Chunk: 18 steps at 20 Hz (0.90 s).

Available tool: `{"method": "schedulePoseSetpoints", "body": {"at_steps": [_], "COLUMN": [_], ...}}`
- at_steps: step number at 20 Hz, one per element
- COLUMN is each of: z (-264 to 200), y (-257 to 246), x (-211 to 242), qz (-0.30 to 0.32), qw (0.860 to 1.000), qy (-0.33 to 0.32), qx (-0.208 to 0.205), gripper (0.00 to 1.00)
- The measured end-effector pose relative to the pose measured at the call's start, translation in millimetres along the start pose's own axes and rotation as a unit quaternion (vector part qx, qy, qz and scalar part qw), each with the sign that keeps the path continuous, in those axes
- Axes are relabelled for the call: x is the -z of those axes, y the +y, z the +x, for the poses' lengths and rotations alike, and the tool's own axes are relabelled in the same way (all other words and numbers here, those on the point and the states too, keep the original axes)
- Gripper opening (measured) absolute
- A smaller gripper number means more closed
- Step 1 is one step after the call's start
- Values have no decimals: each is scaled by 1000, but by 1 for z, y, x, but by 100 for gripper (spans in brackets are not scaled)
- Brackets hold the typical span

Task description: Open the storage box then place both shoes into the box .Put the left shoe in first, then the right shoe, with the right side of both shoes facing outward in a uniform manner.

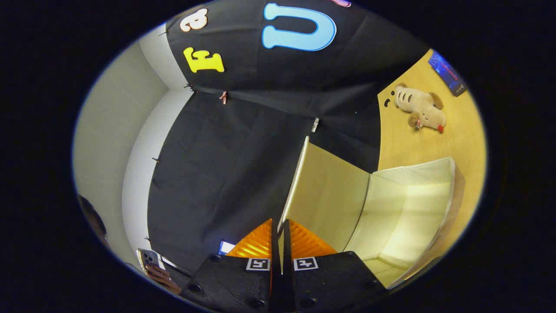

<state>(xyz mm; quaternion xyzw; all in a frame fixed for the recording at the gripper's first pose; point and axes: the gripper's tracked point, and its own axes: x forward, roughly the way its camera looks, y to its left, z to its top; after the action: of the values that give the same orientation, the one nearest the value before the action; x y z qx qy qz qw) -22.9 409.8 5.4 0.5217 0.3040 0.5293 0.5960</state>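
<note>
Orange fingers [260, 243] of my hand-held gripper [280, 234] pinch the thin edge of the lid [330, 191], nearly closed on it, holding it swung wide from the box [417, 208] on the counter [417, 143]. I judge the opening step about done. Inside, what shows of the box is bare; both shoes are yet to go in. A plush toy [420, 107] lies well beyond.

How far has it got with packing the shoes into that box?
The storage box looks nearly open: its lid is swung up, pinched at the edge by the gripper. The inside looks bare, so both shoes remain, left one first. A plush toy lies beyond on the table.
</note>
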Motion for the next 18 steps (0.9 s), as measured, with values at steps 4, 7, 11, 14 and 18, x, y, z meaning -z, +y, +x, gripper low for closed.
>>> {"method": "schedulePoseSetpoints", "body": {"at_steps": [4, 7, 11, 14, 18], "z": [37, 61, 84, 93, 96], "y": [1, -1, -13, -19, -20], "x": [10, 18, 33, 43, 51], "qz": [15, 23, 28, 29, 18], "qw": [1000, 999, 998, 997, 997], "qy": [18, 26, 43, 51, 59], "qx": [8, 15, 34, 45, 47], "gripper": [5, 5, 9, 18, 56]}}
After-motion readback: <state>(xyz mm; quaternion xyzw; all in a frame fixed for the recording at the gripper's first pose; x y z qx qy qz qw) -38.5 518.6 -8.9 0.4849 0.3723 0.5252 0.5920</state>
